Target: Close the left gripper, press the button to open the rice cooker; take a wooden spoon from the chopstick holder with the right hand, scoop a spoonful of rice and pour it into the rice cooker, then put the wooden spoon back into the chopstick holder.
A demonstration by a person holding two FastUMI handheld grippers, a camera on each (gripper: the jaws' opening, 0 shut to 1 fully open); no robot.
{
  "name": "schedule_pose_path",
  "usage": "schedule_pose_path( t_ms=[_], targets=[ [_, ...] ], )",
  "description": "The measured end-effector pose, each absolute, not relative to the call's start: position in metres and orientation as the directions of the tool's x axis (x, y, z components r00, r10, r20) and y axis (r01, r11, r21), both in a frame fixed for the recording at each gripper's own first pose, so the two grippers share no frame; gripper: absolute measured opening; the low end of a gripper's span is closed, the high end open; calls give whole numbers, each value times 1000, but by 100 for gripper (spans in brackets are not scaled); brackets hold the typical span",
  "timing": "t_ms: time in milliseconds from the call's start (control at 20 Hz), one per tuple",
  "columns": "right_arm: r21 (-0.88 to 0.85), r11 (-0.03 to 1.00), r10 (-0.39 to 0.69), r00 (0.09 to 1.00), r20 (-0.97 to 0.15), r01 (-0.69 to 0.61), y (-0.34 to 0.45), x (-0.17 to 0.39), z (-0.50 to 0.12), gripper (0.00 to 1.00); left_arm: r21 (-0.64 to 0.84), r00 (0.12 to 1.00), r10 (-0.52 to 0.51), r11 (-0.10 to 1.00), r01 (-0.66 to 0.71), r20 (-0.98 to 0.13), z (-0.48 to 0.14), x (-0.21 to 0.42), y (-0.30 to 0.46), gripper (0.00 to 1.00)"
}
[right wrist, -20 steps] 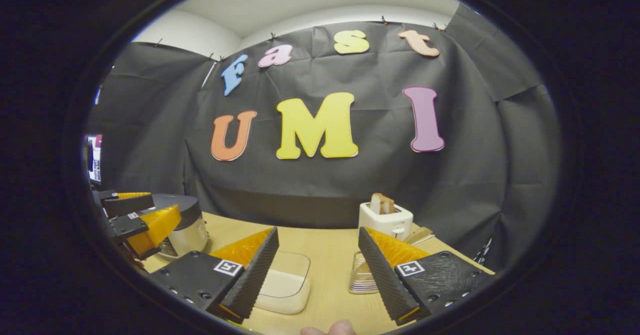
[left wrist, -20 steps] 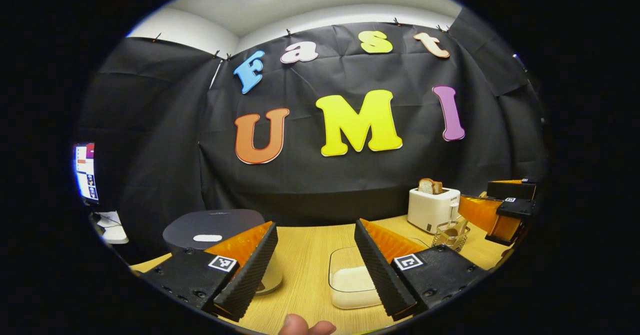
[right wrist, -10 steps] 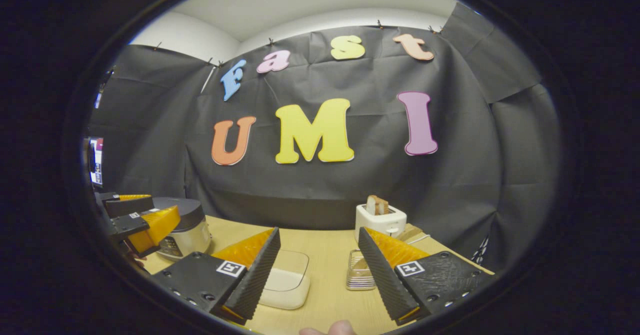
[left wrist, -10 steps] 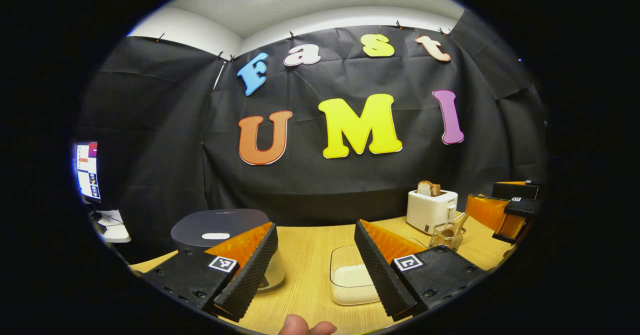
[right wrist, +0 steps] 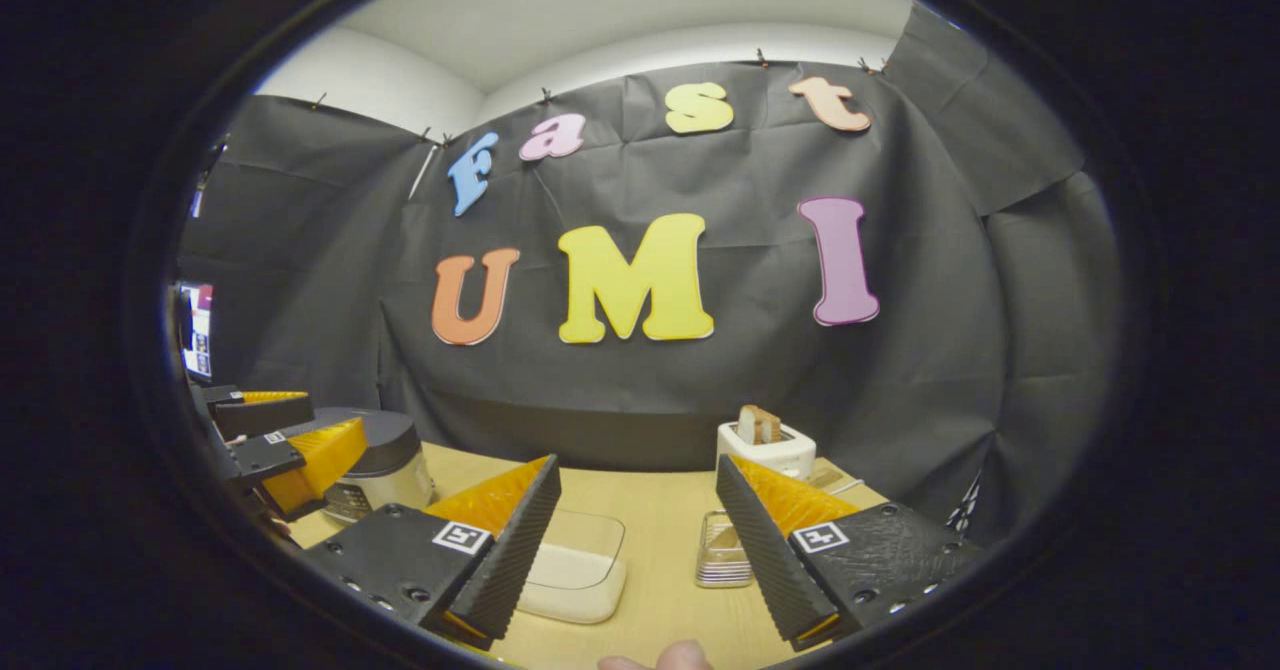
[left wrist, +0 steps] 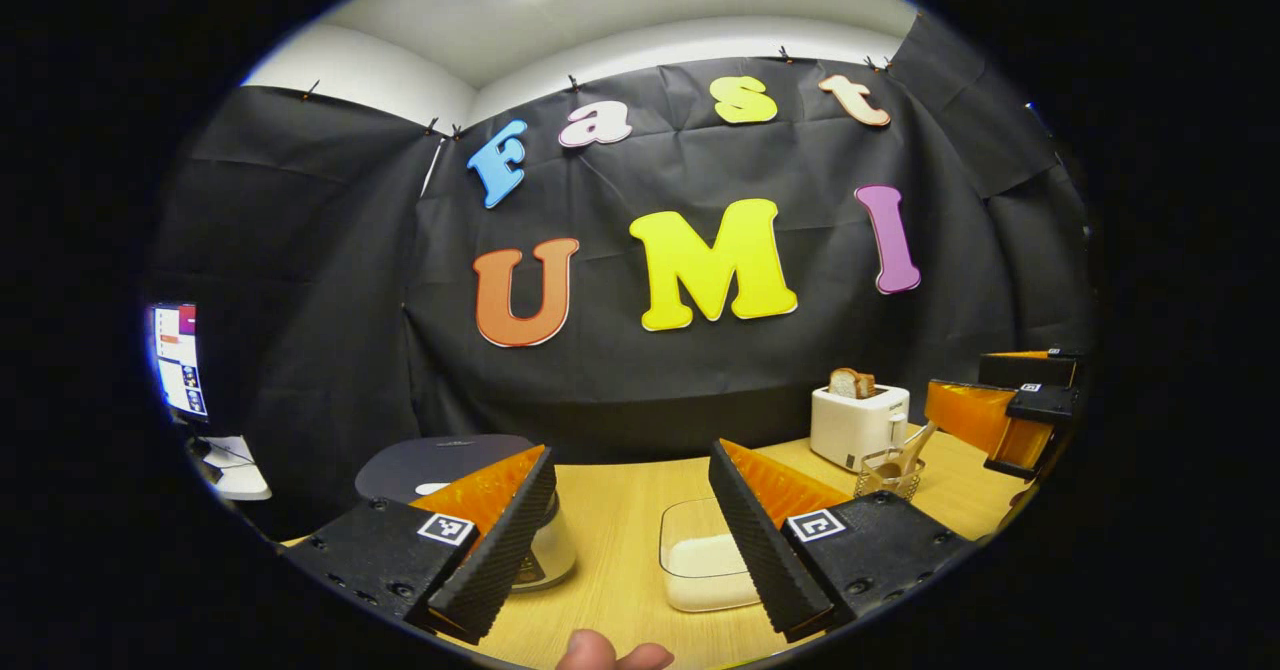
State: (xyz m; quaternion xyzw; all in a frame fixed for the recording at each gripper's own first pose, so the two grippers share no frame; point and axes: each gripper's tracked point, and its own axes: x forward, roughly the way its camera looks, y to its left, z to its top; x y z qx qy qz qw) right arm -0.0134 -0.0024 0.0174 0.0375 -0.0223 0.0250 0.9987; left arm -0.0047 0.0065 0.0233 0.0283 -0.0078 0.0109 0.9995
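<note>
Black cloth hangs behind a pale wooden table (left wrist: 620,510) — the booth's wall at the back, a lit monitor (left wrist: 178,358) off at the left edge in the left gripper view.

In that view the left claw (left wrist: 630,590) is spread wide, nothing between its fingers, held above the near edge of the table. Behind its left finger sits the rice cooker (left wrist: 455,460), its dark lid down. Between the fingers and a little farther off lies a clear box of rice (left wrist: 700,570), partly hidden by the right finger. Farther right stands the wire chopstick holder (left wrist: 888,474) with the wooden spoon (left wrist: 912,448) leaning out of it, just in front of a white toaster (left wrist: 858,425) that has bread in its slot. The right claw (left wrist: 985,420) shows at the far right, beside the holder and apart from it.

In the right gripper view the right claw (right wrist: 635,590) is likewise spread and empty. The box of rice (right wrist: 575,575) lies behind its left finger, the chopstick holder (right wrist: 722,562) just behind its right finger, the toaster (right wrist: 765,445) beyond. The rice cooker (right wrist: 385,465) stands at the left — the left claw (right wrist: 275,440) hovers in front of it, open.
</note>
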Motion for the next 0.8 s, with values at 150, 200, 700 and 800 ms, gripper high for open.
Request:
schedule_pose_path(
  t_ms=[150, 200, 700, 800],
  targets=[
    [59, 996, 66, 996, 52, -69, 3, -10, 23, 93, 26, 998, 52, 998, -51, -23, 22, -5, 30, 98],
    [52, 996, 73, 996, 53, -75, 4, -10, 23, 94, 24, 998, 62, 998, -62, -32, 23, -5, 40, 98],
    [58, 987, 145, 989, 35, -147, 15, 1, 22, 93, 22, 963, 109, 994, -107, -246, 30, 29, 140, 98],
    [59, 986, 154, 988, 32, -156, 16, 2, 20, 93, -58, 936, 73, 993, -99, -346, 21, 38, 145, 97]
  ],
)
